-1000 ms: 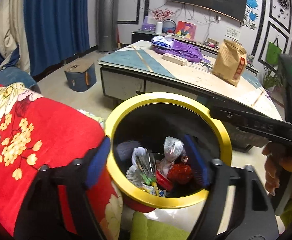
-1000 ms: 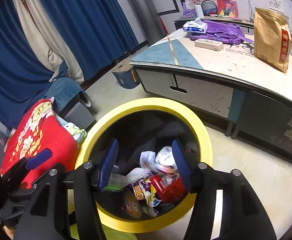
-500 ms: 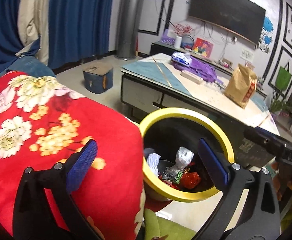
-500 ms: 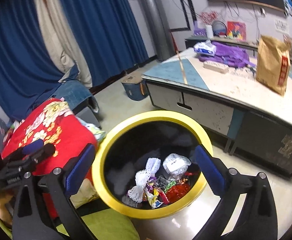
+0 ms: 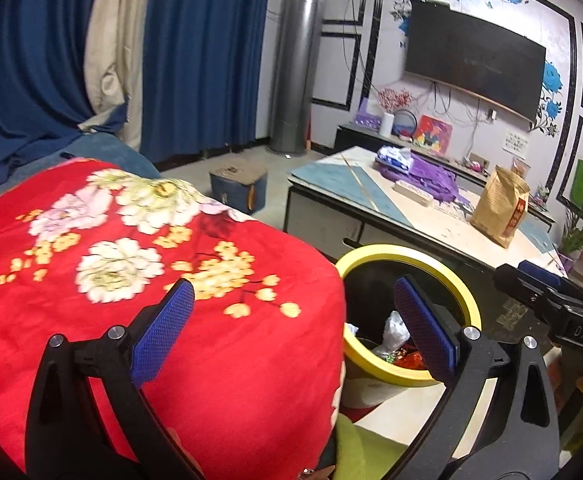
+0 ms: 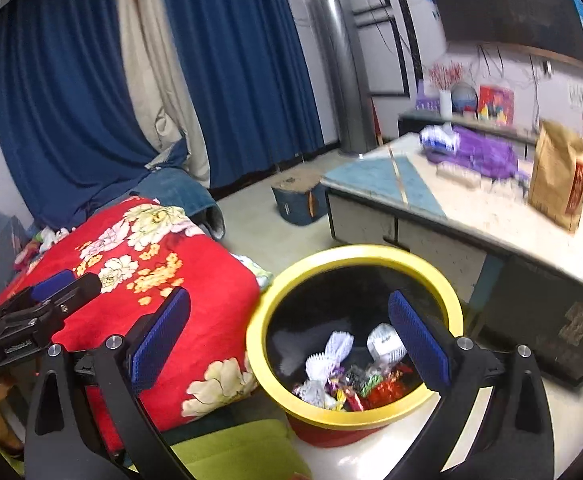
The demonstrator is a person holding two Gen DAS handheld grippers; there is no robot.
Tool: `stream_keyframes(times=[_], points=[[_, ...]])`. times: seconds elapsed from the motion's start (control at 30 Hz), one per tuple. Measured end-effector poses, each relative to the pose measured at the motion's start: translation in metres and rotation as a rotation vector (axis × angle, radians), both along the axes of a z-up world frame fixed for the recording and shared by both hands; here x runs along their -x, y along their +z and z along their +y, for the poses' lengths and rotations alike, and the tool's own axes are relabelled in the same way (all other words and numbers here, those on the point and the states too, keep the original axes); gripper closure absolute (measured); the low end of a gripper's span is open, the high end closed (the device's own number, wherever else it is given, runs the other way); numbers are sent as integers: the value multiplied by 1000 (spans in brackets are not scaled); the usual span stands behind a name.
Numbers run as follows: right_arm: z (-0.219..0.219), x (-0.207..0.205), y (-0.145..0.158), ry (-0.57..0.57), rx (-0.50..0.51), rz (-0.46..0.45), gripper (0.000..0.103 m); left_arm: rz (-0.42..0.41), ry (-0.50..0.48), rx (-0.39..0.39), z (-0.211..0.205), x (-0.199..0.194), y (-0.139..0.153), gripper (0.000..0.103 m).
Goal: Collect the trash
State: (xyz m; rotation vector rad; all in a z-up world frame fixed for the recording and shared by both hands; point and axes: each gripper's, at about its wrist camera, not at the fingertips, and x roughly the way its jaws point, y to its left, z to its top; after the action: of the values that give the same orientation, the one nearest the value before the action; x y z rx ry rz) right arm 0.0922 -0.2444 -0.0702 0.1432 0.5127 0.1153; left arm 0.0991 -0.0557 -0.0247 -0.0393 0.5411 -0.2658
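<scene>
Living room with blue curtains; the wrappers sit in the round yellow-rimmed bin on the floor. Left tongs and right tongs are spread, empty. Drop looks done, so next is probably hunting more trash.

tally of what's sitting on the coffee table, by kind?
Brown paper bag: 1
Purple bag: 1
Blue-and-white packet: 1
Flat beige box: 1
Total: 4
</scene>
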Motion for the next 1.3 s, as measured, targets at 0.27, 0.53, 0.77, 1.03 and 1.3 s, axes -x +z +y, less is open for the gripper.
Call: stream_keyframes(times=[0.27, 0.53, 0.77, 1.03, 1.3], points=[[44, 48, 9, -57, 125, -299, 6, -119, 66, -11, 35, 53, 1, 11], [62, 62, -3, -28, 140, -356, 6, -183, 112, 19, 46, 72, 3, 11], [68, 56, -8, -15, 162, -328, 6, -177, 105, 27, 45, 70, 0, 11], [67, 55, -10, -14, 155, -322, 6, -179, 110, 21, 45, 70, 0, 11], [65, 55, -10, -30, 142, -319, 6, -182, 110, 19, 45, 70, 0, 11]])
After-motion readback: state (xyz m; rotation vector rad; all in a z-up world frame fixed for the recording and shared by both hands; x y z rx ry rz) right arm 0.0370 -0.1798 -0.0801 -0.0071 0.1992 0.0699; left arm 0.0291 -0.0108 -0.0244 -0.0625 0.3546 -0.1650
